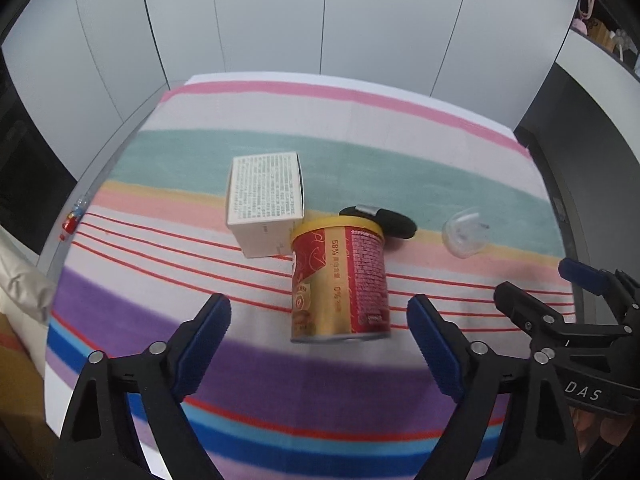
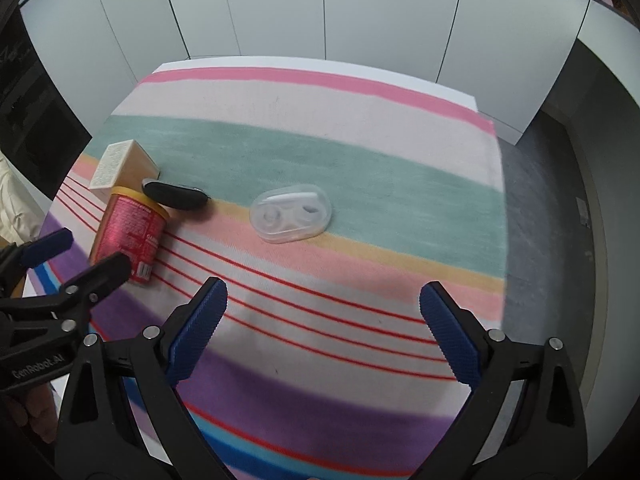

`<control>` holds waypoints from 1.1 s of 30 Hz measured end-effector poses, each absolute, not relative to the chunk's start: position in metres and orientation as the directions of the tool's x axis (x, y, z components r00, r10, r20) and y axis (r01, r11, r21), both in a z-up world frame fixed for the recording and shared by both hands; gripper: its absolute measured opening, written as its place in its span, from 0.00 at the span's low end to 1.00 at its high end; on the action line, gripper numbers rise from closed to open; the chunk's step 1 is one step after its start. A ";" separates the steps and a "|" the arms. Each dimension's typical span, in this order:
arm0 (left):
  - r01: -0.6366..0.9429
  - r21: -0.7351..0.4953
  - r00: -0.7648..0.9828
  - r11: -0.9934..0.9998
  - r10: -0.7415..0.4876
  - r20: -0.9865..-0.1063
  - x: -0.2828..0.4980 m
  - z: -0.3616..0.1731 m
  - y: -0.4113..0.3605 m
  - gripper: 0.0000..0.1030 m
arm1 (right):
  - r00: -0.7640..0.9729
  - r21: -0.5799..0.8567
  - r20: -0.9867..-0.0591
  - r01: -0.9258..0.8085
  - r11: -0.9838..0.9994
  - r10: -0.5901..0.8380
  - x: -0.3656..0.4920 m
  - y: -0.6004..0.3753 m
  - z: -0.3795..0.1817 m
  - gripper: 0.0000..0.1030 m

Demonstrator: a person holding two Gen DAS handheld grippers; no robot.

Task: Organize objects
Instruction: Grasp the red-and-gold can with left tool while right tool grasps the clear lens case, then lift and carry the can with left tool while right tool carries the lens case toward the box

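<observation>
The red-and-gold can [image 1: 340, 280] stood upright on the striped cloth [image 1: 240, 380], dead ahead of the left gripper [image 1: 320, 344], its long axis vertical; jaws were spread wide, empty; left was the nearer hand. The right gripper [image 2: 324, 332], also agape and empty, faced the clear case [image 2: 291, 213]. Can label read "58%"; gripper bodies read "DAS" and "GenRobot.AI"; white box [image 1: 266, 200] print was illegible.

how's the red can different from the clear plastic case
The red can is opaque, tall and cylindrical with a yellow rim; the clear plastic case is see-through, flat and oval. The can touches a white box; the case sits alone. Both rest on the striped cloth.
</observation>
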State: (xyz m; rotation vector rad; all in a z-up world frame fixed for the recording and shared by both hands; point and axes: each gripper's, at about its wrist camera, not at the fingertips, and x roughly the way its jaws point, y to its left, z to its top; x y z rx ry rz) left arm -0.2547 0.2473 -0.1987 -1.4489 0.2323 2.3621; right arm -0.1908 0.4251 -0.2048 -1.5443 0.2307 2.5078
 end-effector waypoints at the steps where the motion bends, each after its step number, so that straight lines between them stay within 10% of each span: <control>1: -0.383 -0.043 -0.406 -0.923 0.210 -0.889 -0.258 -0.204 0.249 0.85 | -0.439 0.032 -0.895 -0.236 -0.971 0.077 -0.194 0.424 -0.209 0.94; 9: -0.384 -0.045 -0.401 -0.922 0.211 -0.891 -0.266 -0.224 0.257 0.79 | -0.442 0.032 -0.895 -0.203 -0.979 0.062 -0.228 0.424 -0.236 0.89; 17: -0.391 -0.077 -0.382 -0.917 0.238 -0.893 -0.271 -0.227 0.261 0.53 | -0.470 -0.007 -0.879 -0.163 -0.987 0.084 -0.245 0.410 -0.238 0.59; 33: -0.380 -0.081 -0.405 -0.921 0.245 -0.881 -0.241 -0.173 0.243 0.53 | -0.486 0.016 -0.870 -0.200 -0.980 0.085 -0.207 0.405 -0.187 0.59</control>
